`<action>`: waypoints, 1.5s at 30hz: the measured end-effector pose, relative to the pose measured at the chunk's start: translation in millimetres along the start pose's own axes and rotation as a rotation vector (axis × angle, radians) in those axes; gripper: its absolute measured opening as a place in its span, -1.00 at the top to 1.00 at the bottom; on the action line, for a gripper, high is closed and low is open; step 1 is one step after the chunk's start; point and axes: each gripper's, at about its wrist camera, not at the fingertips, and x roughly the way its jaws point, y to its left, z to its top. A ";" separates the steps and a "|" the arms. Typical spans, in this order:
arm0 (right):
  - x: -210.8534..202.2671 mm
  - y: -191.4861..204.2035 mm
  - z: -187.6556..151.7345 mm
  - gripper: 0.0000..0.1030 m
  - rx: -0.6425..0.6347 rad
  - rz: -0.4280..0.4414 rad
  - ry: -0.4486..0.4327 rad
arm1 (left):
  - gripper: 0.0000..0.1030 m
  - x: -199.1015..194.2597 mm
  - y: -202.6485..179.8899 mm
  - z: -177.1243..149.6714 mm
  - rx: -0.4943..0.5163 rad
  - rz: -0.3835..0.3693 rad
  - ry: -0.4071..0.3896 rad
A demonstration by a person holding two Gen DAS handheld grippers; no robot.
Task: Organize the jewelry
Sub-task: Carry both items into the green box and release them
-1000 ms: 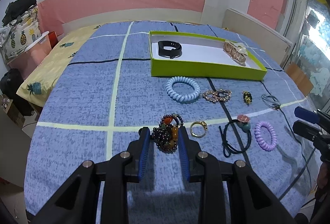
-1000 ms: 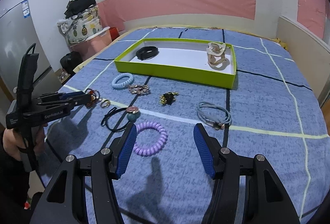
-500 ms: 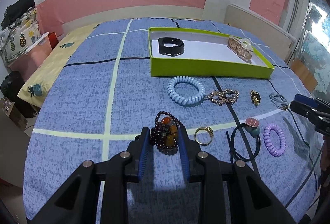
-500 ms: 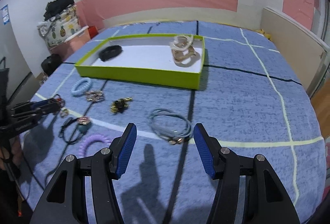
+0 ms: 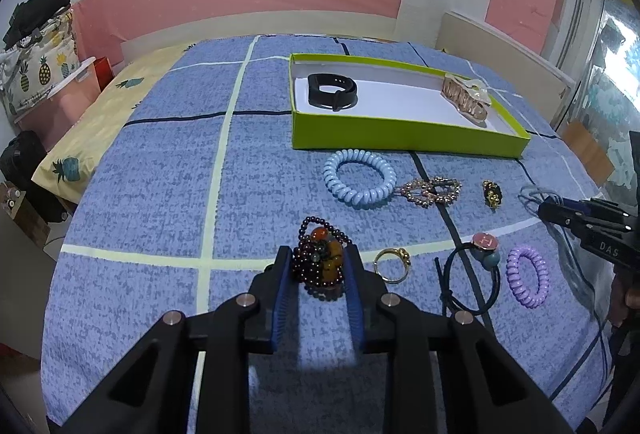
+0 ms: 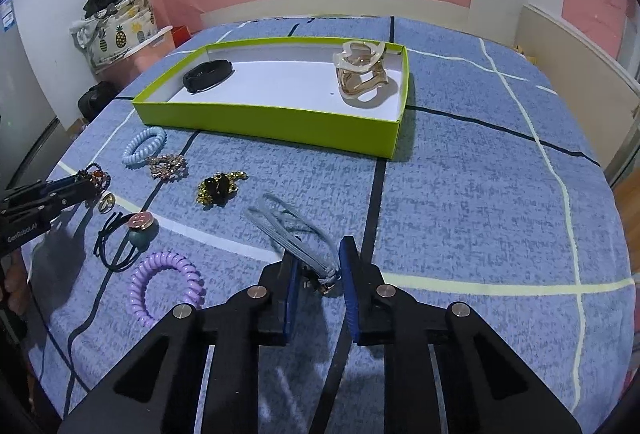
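Observation:
A green tray (image 5: 404, 143) with a white floor holds a black band (image 5: 332, 95) and a gold hair claw (image 5: 466, 98). My left gripper (image 5: 318, 268) is shut on a dark bead bracelet (image 5: 320, 262) and holds it just above the bedspread. My right gripper (image 6: 318, 276) is shut on the knotted end of a grey-blue hair tie (image 6: 288, 230), which lifts off the cloth. The tray (image 6: 276, 124), black band (image 6: 208, 74) and hair claw (image 6: 362, 74) also show in the right wrist view.
On the blue bedspread lie a light blue coil tie (image 5: 359, 179), a rhinestone clip (image 5: 430, 191), a black-gold brooch (image 5: 492, 193), a gold ring (image 5: 394, 262), a black tie with a pink charm (image 5: 476, 274) and a purple coil tie (image 5: 527, 275).
My right gripper swung right to the grey-blue hair tie, closed on it and raised its end. My left gripper stayed shut on the bead bracelet and shifted slightly.

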 end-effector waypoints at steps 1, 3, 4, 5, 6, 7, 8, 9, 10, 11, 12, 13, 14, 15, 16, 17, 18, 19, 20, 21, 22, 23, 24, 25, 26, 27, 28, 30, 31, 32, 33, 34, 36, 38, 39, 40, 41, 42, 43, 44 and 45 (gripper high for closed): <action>-2.0 0.7 -0.3 0.63 0.002 0.001 -0.005 | 0.49 -1.2 -0.1 -0.3 -0.002 -0.002 -0.001; -7.9 2.4 -0.8 0.64 0.008 0.008 -0.020 | 0.49 -4.7 -0.3 -0.8 -0.007 -0.005 -0.008; -11.9 3.1 -1.3 0.64 0.009 0.011 -0.030 | 0.49 -6.7 -0.8 -0.5 -0.008 -0.008 -0.012; -15.6 4.1 -1.4 0.64 0.010 0.014 -0.039 | 0.49 -9.7 -1.4 -0.7 -0.008 -0.012 -0.018; -19.1 4.8 -1.8 0.64 0.012 0.017 -0.047 | 0.49 -12.5 -2.3 -0.7 -0.006 -0.016 -0.025; -22.9 5.6 -2.4 0.64 0.013 0.020 -0.057 | 0.50 -16.1 -3.5 -0.8 -0.003 -0.021 -0.033; -26.2 6.6 -2.9 0.64 0.013 0.025 -0.064 | 0.50 -19.2 -4.5 -0.6 -0.001 -0.024 -0.040; -28.9 7.5 -3.1 0.64 0.013 0.029 -0.071 | 0.50 -22.7 -5.9 -0.6 0.002 -0.026 -0.047; -31.6 8.5 -3.2 0.64 0.014 0.035 -0.078 | 0.50 -26.1 -7.2 -0.6 0.005 -0.028 -0.055; -34.1 9.3 -3.1 0.64 0.015 0.041 -0.084 | 0.50 -28.8 -7.9 -0.7 0.006 -0.031 -0.060; -36.1 9.8 -3.0 0.64 0.015 0.045 -0.089 | 0.50 -31.8 -8.8 -0.5 0.007 -0.038 -0.066; -38.4 10.4 -2.4 0.64 0.015 0.047 -0.094 | 0.50 -33.4 -9.5 0.1 0.006 -0.043 -0.069; -40.2 11.2 -1.4 0.64 0.015 0.047 -0.099 | 0.50 -35.5 -10.1 0.7 0.006 -0.047 -0.074; -41.9 11.1 -1.0 0.64 0.016 0.049 -0.104 | 0.50 -37.9 -11.1 1.4 0.009 -0.048 -0.080; -43.7 10.9 0.1 0.64 0.019 0.051 -0.109 | 0.50 -39.7 -11.6 2.4 0.011 -0.049 -0.086; -44.1 10.9 1.3 0.64 0.020 0.052 -0.112 | 0.50 -41.0 -12.4 3.6 0.011 -0.051 -0.091; -44.8 10.8 2.7 0.64 0.021 0.053 -0.116 | 0.50 -41.9 -12.9 5.3 0.011 -0.055 -0.094; -45.9 10.9 5.2 0.64 0.021 0.053 -0.121 | 0.50 -42.3 -13.6 7.1 0.011 -0.058 -0.097; -47.5 11.5 6.6 0.64 0.020 0.051 -0.125 | 0.50 -42.8 -14.4 8.9 0.014 -0.060 -0.101; -48.3 12.0 9.8 0.64 0.018 0.049 -0.132 | 0.50 -43.0 -15.5 11.9 0.018 -0.060 -0.106; -48.1 12.7 13.5 0.64 0.016 0.049 -0.137 | 0.50 -43.1 -16.8 14.3 0.023 -0.060 -0.110; -48.2 12.8 16.1 0.64 0.015 0.049 -0.141 | 0.50 -43.0 -18.0 18.1 0.028 -0.060 -0.115; -48.2 13.1 20.5 0.64 0.012 0.050 -0.148 | 0.50 -43.3 -18.9 21.0 0.033 -0.061 -0.120; -47.5 12.9 24.5 0.64 0.011 0.050 -0.154 | 0.50 -43.0 -19.9 24.9 0.038 -0.061 -0.126; -46.5 12.4 27.7 0.64 0.010 0.050 -0.157 | 0.50 -42.5 -21.0 29.1 0.042 -0.060 -0.132; -44.8 11.9 32.0 0.64 0.009 0.048 -0.159 | 0.50 -41.5 -22.4 34.4 0.049 -0.062 -0.138; -42.6 11.0 36.9 0.64 0.008 0.044 -0.161 | 0.50 -40.5 -23.5 38.6 0.055 -0.063 -0.144; -37.5 7.9 45.8 0.64 0.009 0.039 -0.163 | 0.50 -36.9 -25.8 47.5 0.067 -0.062 -0.153; -32.9 5.7 52.4 0.64 0.011 0.038 -0.161 | 0.50 -34.1 -26.7 52.5 0.071 -0.064 -0.155; -29.9 3.2 56.0 0.64 0.011 0.035 -0.160 | 0.50 -31.4 -26.9 56.6 0.072 -0.066 -0.155; -25.2 1.5 61.8 0.64 0.010 0.028 -0.157 | 0.50 -27.2 -27.2 61.8 0.073 -0.065 -0.154; -21.5 0.2 65.7 0.64 0.006 0.022 -0.155 | 0.50 -22.6 -27.3 67.0 0.074 -0.063 -0.153; -11.8 -3.6 74.1 0.64 0.003 0.013 -0.142 | 0.50 -14.0 -27.3 75.5 0.075 -0.060 -0.149; 1.6 -9.1 82.7 0.64 0.005 0.005 -0.121 | 0.50 -5.2 -27.0 83.3 0.079 -0.057 -0.145; 9.3 -12.0 86.6 0.64 0.009 0.002 -0.106 | 0.50 0.3 -26.7 87.7 0.079 -0.056 -0.140; 15.9 -14.8 89.4 0.64 0.013 0.002 -0.091 | 0.50 5.3 -26.2 90.8 0.078 -0.055 -0.135; 21.2 -17.2 91.0 0.64 0.016 0.000 -0.081 | 0.50 10.4 -25.2 93.6 0.077 -0.055 -0.128; 25.6 -19.2 93.0 0.64 0.018 -0.001 -0.071 | 0.50 15.8 -24.5 96.3 0.077 -0.054 -0.119; 31.6 -21.6 95.4 0.64 0.023 -0.001 -0.059 | 0.50 20.1 -24.6 98.3 0.076 -0.053 -0.112; 34.4 -23.5 96.5 0.64 0.026 -0.001 -0.053 | 0.50 25.1 -24.4 100.5 0.076 -0.051 -0.104; 38.5 -25.2 98.0 0.64 0.030 0.000 -0.042 | 0.50 30.7 -24.0 102.9 0.077 -0.050 -0.094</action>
